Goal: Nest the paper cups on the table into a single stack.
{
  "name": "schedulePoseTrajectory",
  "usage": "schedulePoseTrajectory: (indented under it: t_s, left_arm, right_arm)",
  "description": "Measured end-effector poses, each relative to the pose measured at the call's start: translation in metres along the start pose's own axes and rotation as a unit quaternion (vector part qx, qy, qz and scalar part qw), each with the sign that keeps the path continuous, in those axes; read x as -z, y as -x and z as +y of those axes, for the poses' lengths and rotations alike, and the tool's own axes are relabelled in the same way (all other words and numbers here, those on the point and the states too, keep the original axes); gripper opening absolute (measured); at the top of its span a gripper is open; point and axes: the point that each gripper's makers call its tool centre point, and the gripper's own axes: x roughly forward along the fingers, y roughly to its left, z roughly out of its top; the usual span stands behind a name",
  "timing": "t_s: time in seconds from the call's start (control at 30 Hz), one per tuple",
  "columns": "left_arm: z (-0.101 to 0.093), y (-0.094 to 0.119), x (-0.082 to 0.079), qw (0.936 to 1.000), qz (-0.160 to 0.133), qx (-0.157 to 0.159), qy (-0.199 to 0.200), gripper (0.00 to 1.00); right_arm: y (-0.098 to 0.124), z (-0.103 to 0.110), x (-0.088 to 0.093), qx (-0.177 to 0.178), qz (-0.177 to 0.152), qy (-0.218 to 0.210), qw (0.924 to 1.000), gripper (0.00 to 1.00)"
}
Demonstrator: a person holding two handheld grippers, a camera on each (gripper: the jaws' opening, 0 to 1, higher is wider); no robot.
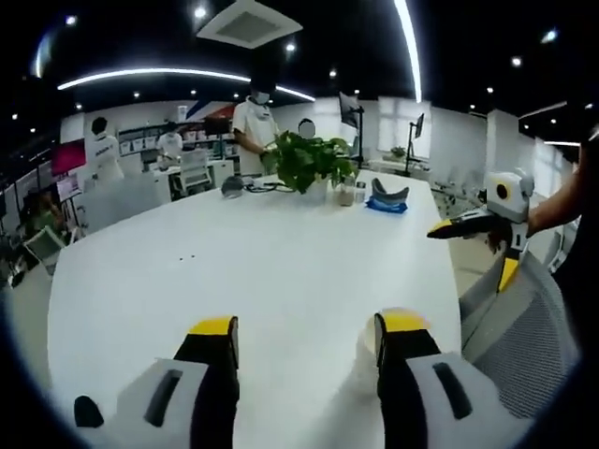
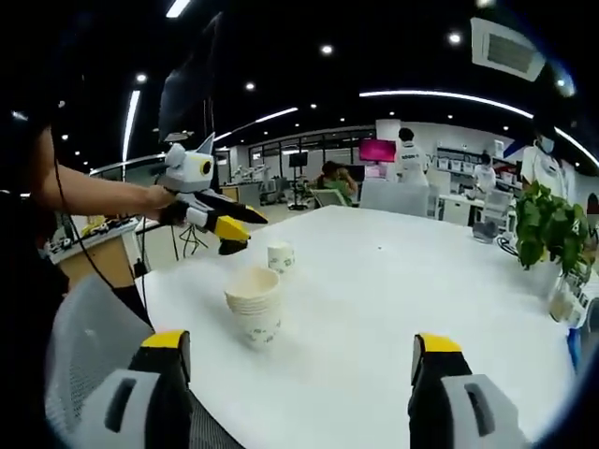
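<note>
A stack of nested paper cups [image 2: 255, 304] stands on the white table [image 2: 374, 299] near its edge, in the right gripper view. One single cup [image 2: 280, 256] stands upright just behind the stack. My right gripper [image 2: 301, 344] is open, with nothing between its jaws, a short way in front of the stack. My left gripper [image 2: 245, 234] comes in from the left, held by a hand, open and hovering just left of the single cup. In the left gripper view my left gripper [image 1: 309, 327] is open over bare table [image 1: 243, 271], and the right gripper [image 1: 468, 254] hangs open at the right.
A potted plant [image 1: 304, 159] [image 2: 552, 224], bottles and a blue item [image 1: 387, 198] sit at the table's far end. A grey mesh chair [image 1: 524, 346] [image 2: 84, 346] stands against the near table edge. People stand at desks behind.
</note>
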Motion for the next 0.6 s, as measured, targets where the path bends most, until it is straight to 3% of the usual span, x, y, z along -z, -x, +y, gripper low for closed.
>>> schedulePoseTrajectory:
  t_s: [0.07, 0.1, 0.23, 0.3, 0.6]
  left_arm:
    - [0.009, -0.002, 0.001, 0.9997, 0.0, -0.022, -0.005, 0.66]
    - [0.027, -0.004, 0.005, 0.999, 0.004, -0.043, -0.012, 0.68]
    - [0.052, -0.008, 0.015, 0.9971, 0.011, -0.075, -0.006, 0.71]
    - [0.066, -0.009, 0.024, 0.9957, 0.022, -0.09, -0.012, 0.71]
    - [0.103, -0.024, 0.043, 0.9908, 0.033, -0.128, 0.031, 0.66]
  right_arm:
    - [0.0, 0.001, -0.001, 0.0, -0.003, 0.003, 1.0, 1.0]
    - [0.0, 0.001, 0.0, 0.0, -0.003, 0.004, 1.0, 1.0]
    - [0.0, -0.002, 0.001, 0.01, -0.006, 0.021, 0.9997, 1.0]
    - [-0.001, -0.002, 0.001, 0.003, -0.008, 0.002, 1.0, 1.0]
    - [-0.003, -0.001, 0.008, 0.004, 0.003, 0.011, 0.9999, 1.0]
